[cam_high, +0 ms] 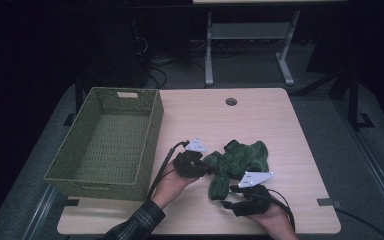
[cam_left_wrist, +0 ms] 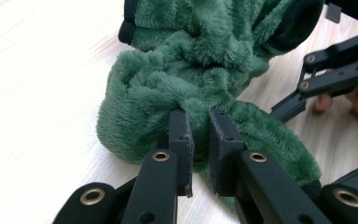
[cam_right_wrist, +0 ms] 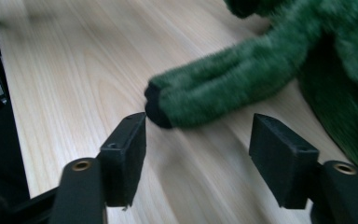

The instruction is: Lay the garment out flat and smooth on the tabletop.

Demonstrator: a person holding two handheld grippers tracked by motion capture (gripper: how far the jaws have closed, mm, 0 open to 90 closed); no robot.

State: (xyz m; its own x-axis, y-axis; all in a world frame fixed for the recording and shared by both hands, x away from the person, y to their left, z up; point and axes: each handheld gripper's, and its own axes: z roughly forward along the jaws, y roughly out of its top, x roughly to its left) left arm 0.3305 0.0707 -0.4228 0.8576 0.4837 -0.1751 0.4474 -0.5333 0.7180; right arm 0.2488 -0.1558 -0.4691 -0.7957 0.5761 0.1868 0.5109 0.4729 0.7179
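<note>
On the tabletop (cam_high: pixel 260 115), right of centre, lies a crumpled green fleece garment (cam_high: pixel 240 160) with dark-trimmed cuffs. Left gripper (cam_left_wrist: pixel 199 122) has its jaws nearly closed, pinching a fold of the fleece at the garment's left edge. Right gripper (cam_right_wrist: pixel 198 135) sits with jaws wide apart, holding nothing, a dark-cuffed sleeve end (cam_right_wrist: pixel 168 105) lying just ahead between them. Woven green basket (cam_high: pixel 107 140) stands to the left, well apart from the garment, nothing visible inside.

Risks, as I judge them: the left pinch takes only a thin tuft of pile, so a lift could let the fleece slip out. The right jaws could close short of the sleeve, or beside it, and miss. One-sided lifting would let the loose sleeve drag or snag on the basket rim.

No brand, label or readable writing anywhere.
</note>
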